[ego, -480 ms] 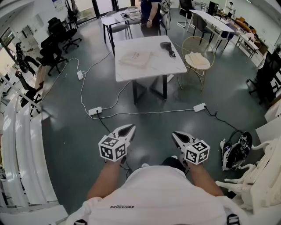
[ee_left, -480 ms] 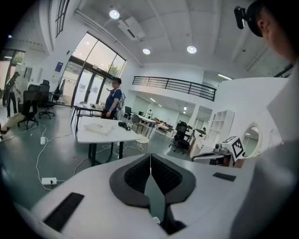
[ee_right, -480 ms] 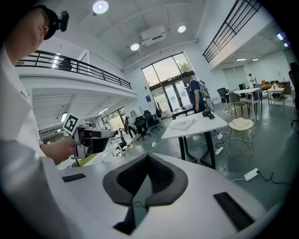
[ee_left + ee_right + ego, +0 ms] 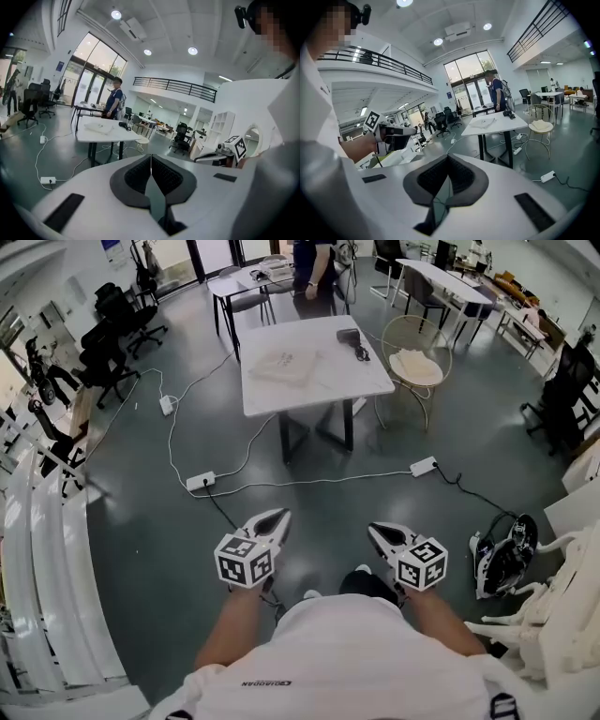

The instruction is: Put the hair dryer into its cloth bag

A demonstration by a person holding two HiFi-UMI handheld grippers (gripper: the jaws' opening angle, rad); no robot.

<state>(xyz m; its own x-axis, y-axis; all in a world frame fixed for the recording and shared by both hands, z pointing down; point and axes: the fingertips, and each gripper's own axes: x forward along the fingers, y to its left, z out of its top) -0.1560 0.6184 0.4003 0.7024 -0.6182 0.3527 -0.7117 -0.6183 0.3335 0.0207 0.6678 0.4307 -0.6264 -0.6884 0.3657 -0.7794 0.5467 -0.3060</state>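
**Head view.** A person stands well apart from a white rectangular table [image 4: 319, 390]. A pale, flat cloth bag [image 4: 281, 365] lies near the middle of the table. A black hair dryer [image 4: 352, 337] with its cord lies towards the far right corner, apart from the bag. The left gripper [image 4: 278, 514] and right gripper [image 4: 373, 529] are held low in front of the body, jaws pressed together and empty.

The step in hand seems to be the approach. It would go best by walking right up to the table and spreading the jaws only there. One gripper can take the dryer by its handle, minding the cord, while the other holds the bag's mouth open.

Dark print on the white shirt [image 4: 347, 652] is too small to read. The marker cubes bear only black-and-white squares.

**Left gripper view.** The jaws meet on nothing. The table [image 4: 105, 136], bag [image 4: 101, 127] and dryer [image 4: 123, 124] lie far ahead.

**Right gripper view.** The jaws are likewise together and empty. The table [image 4: 497, 125], bag [image 4: 483, 122] and dryer [image 4: 509, 115] are distant. No writing is readable.
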